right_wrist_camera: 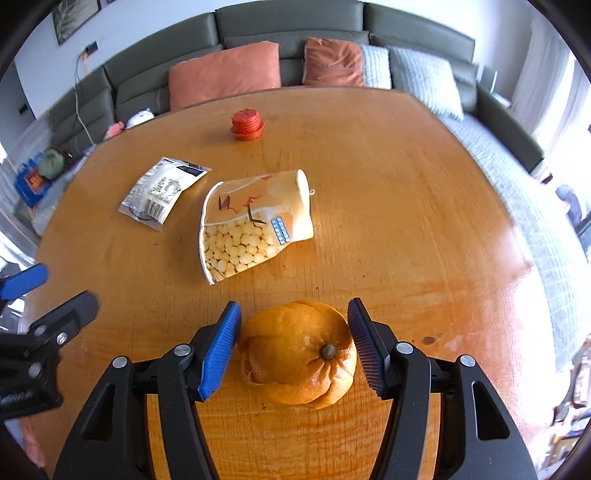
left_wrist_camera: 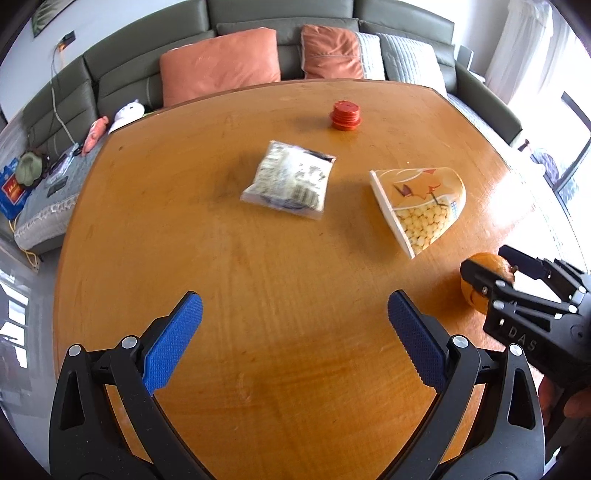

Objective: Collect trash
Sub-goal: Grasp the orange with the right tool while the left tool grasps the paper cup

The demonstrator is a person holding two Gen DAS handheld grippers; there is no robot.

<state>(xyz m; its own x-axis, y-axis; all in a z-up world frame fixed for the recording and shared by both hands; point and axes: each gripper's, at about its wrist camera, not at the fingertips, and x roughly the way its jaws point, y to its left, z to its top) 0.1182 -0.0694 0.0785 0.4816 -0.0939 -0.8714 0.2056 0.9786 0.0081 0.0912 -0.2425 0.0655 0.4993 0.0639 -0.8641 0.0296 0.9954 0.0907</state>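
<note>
An orange peel [right_wrist_camera: 299, 354] lies on the wooden table [right_wrist_camera: 388, 206] between the pads of my right gripper [right_wrist_camera: 293, 347]; the pads stand at its sides, touching or nearly touching. A crushed paper cup [right_wrist_camera: 251, 225] lies on its side beyond it, with a clear plastic wrapper [right_wrist_camera: 162, 192] to its left and a red cap [right_wrist_camera: 246, 124] farther back. My left gripper [left_wrist_camera: 295, 328] is open and empty above the table's near part. In the left wrist view the wrapper [left_wrist_camera: 290, 181], cup [left_wrist_camera: 421, 203], cap [left_wrist_camera: 346, 115], peel [left_wrist_camera: 480, 284] and right gripper [left_wrist_camera: 491, 269] show.
A green sofa [right_wrist_camera: 288, 33] with orange cushions [right_wrist_camera: 225, 74] and grey pillows runs behind the table. Toys and clutter lie on the sofa at the left [left_wrist_camera: 33, 177]. A bright window is at the right.
</note>
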